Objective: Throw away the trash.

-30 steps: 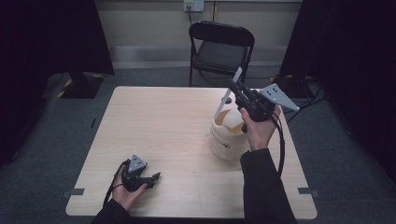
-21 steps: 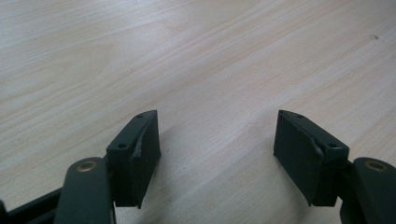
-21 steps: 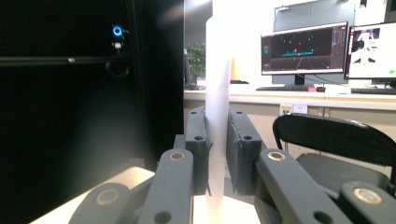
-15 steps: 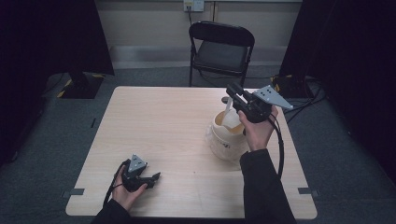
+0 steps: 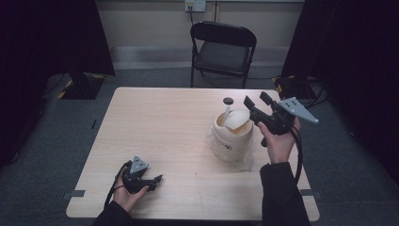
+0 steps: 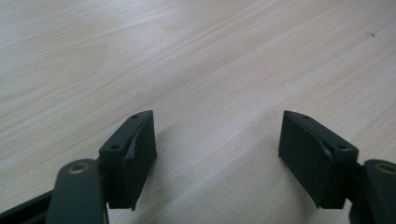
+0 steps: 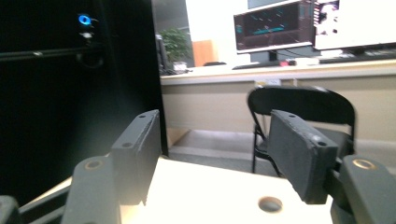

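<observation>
— How do the jaws of the left gripper [image 6: 217,154] stand?

— Spread wide, nothing between them but the bare grain of the pale wooden table [image 6: 196,56], low under the pads. From above, that gripper [image 5: 153,180] lies near the table's front left corner in the person's left hand [image 5: 126,193], jaws toward the right.

— And the right gripper [image 7: 215,154]?

— Also parted, and empty. Between its jaws you look out level past the table's far edge to a black folding chair [image 7: 303,112], a beige wall and a ledge with monitors [image 7: 273,30] beyond. A small round hole [image 7: 270,204] in the tabletop sits just below the right-hand jaw.

— Where is it held?

— From above the right gripper [image 5: 257,104] is up in the air at the table's right side, in the right hand [image 5: 278,141], jaws aimed left over the rim of a cream-coloured round tub [image 5: 233,136].

— What about that tub?

— It stands upright right of the table's middle, on a bit of clear plastic film [image 5: 244,160]. A pale flat scoop-like piece [image 5: 230,117] leans inside it, tip above the rim. Neither gripper touches the tub.

— Anything behind?

— The folding chair [image 5: 223,52] stands just beyond the far edge, on grey carpet [image 5: 141,77].
</observation>
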